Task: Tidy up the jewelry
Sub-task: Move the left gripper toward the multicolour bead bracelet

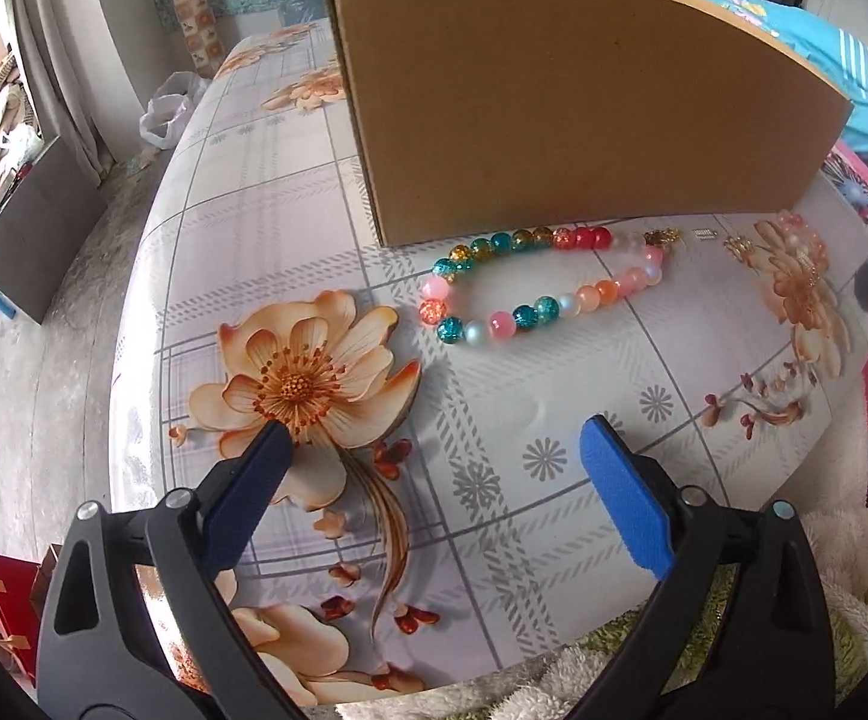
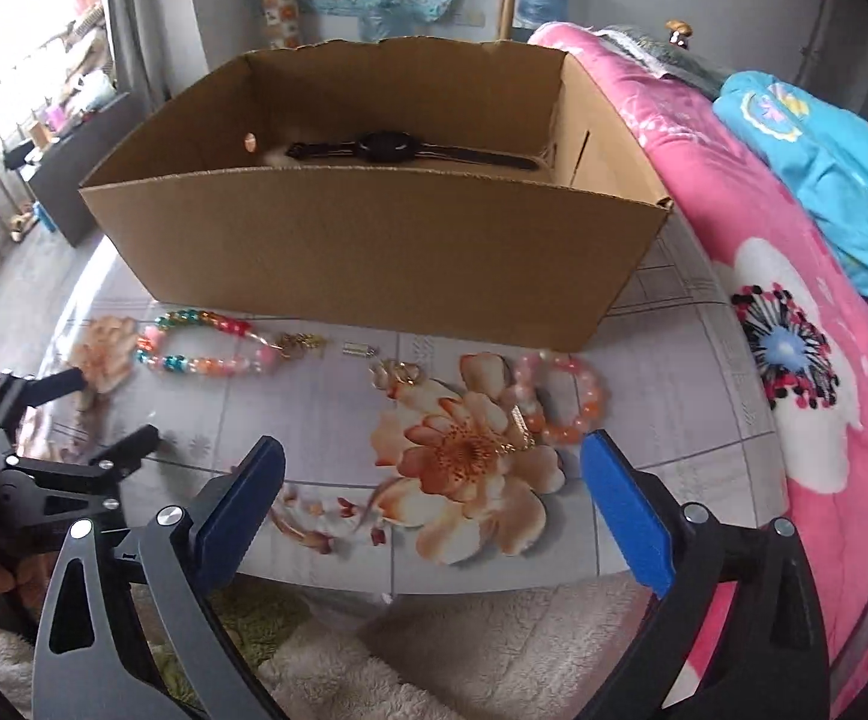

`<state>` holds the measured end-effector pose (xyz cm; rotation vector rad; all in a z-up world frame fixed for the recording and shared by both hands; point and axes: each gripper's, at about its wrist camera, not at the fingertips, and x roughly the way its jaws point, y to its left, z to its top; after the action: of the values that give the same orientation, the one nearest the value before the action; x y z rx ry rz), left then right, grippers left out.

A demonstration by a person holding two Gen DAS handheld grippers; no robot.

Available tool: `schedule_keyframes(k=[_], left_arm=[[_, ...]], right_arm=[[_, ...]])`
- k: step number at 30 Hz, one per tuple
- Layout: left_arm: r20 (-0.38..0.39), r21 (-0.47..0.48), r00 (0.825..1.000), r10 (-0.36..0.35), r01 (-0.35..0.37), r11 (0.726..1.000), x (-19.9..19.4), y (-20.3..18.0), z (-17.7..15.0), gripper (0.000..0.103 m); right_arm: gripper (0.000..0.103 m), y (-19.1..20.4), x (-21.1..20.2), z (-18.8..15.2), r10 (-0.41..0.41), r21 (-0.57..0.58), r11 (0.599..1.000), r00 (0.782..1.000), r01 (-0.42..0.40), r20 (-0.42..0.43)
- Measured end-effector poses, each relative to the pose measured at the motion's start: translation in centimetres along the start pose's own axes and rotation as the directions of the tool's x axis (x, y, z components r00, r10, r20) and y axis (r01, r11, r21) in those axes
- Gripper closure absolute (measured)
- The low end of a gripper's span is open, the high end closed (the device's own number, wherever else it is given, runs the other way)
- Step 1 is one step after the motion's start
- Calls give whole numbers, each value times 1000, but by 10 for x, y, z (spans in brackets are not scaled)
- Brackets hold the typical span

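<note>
Looking past both tools, I take the cardboard box [image 2: 374, 252] as my landmark: it stands open-topped at the back of the bench [image 1: 554, 420], ready to receive, with a black watch [image 2: 410, 150] already inside. Just in front of its near wall lies the multicoloured bead bracelet [image 1: 542, 282], and toward its right corner the pink bracelet [image 2: 560, 402]. Left gripper [image 1: 434, 438] and right gripper [image 2: 434, 456] hang before the box, fingers spread wide, holding nothing.
</note>
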<state>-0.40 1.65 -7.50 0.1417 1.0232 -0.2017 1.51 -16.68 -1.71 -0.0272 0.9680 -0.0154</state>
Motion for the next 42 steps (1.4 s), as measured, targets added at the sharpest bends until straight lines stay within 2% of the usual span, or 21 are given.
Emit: schedule_keyframes(k=[3,7,9,11,14,17,20,22,26,29,30,35,37,38,41,42], left_arm=[[-2,-16,1000,-17,17,1000,-1,4,0,8],[-14,-19,1000,-19,19,1000,0,6,3,7],[-9,-14,1000,-16,16,1000,2,6,5,7],[-5,-12,1000,-16,16,1000,3,7,5,7],[-2,-7,1000,-22,22,1000,3,7,5,7],[-28,-7,1000,-9,9,1000,3,9,11,7],[51,-49,998,-39,41,998,-9,17,21,7],[75,-91,995,-58,64,994,-10,23,32,7],[62,-117,998,-6,13,993,8,24,53,7],[47,-67,998,38,-35,997,19,13,60,7],[42,-41,997,58,-56,998,21,9,59,7],[62,16,996,58,-59,998,14,-2,47,7],[28,35,997,75,-76,996,17,-6,39,7],[43,26,997,71,-72,997,15,-5,33,7],[16,1,999,36,-36,999,12,1,27,7],[37,-11,999,36,-36,999,10,2,28,7]], right_arm=[[7,6,-2,-5,-61,-24,998,997,62,41],[7,13,-15,-4,-113,-43,992,980,121,162],[7,17,-17,-3,-84,-53,994,972,98,218],[7,20,-15,-2,-51,-61,996,970,67,238],[7,27,-3,1,-31,-63,997,975,45,219],[7,29,4,2,25,-56,998,977,-14,212],[7,31,5,3,50,-61,997,975,-37,219],[7,31,7,3,66,-68,996,973,-52,221],[7,31,13,6,80,-56,996,975,-70,207],[7,29,13,7,81,-47,996,975,-73,206],[7,28,13,7,78,-46,996,975,-70,207],[7,27,13,5,77,-39,997,976,-71,205],[7,29,13,5,86,-41,996,975,-79,204],[7,30,13,5,90,-45,996,975,-83,205],[7,34,10,4,98,-62,994,972,-87,212],[7,35,8,3,99,-67,994,971,-86,218]])
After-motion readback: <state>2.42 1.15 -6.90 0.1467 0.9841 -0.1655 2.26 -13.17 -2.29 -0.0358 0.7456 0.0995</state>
